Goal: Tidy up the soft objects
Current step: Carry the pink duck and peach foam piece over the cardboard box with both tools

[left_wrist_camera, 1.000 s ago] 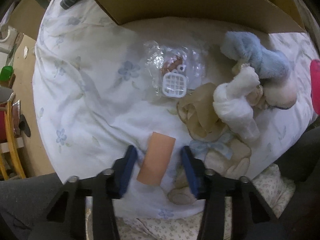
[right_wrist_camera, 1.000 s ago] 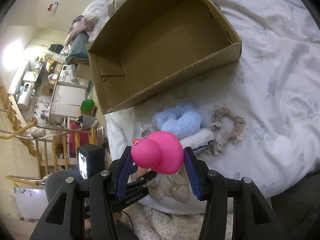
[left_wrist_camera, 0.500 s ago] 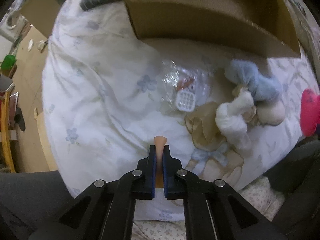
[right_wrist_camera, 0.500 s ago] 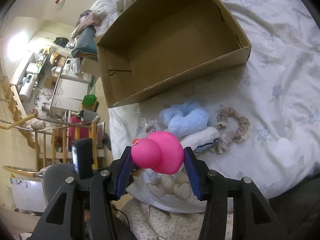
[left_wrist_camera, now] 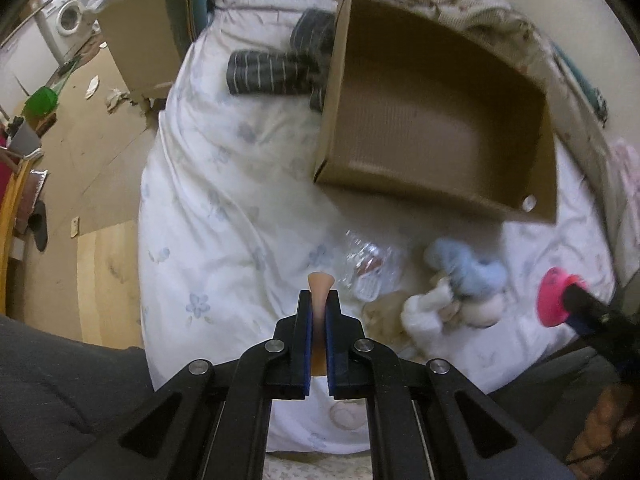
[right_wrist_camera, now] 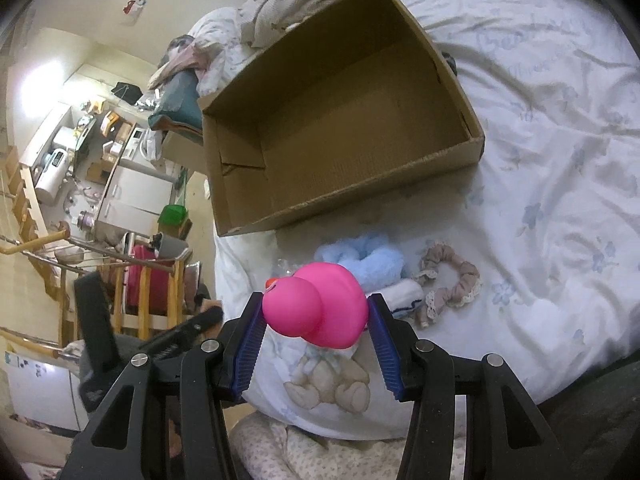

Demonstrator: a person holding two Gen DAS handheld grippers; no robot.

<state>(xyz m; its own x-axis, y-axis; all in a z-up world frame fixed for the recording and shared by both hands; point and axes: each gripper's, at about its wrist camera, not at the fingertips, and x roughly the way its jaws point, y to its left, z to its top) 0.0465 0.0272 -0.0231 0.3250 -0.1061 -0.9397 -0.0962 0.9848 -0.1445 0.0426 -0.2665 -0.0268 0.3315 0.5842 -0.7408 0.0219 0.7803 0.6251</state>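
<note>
The left hand-held gripper (left_wrist_camera: 318,312) is clamped on a thin peach pad (left_wrist_camera: 319,286), held above the bed (left_wrist_camera: 224,216). Only the right wrist view shows the pink rubber duck (right_wrist_camera: 320,310) whole, squeezed in the right hand-held gripper (right_wrist_camera: 318,320) short of the cardboard box (right_wrist_camera: 340,136). The soft pile (left_wrist_camera: 452,300) is blurred in the left view.

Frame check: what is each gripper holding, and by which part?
The left gripper pinches a flat peach pad by its lower half; the right gripper clamps the pink rubber duck by its sides.
</note>
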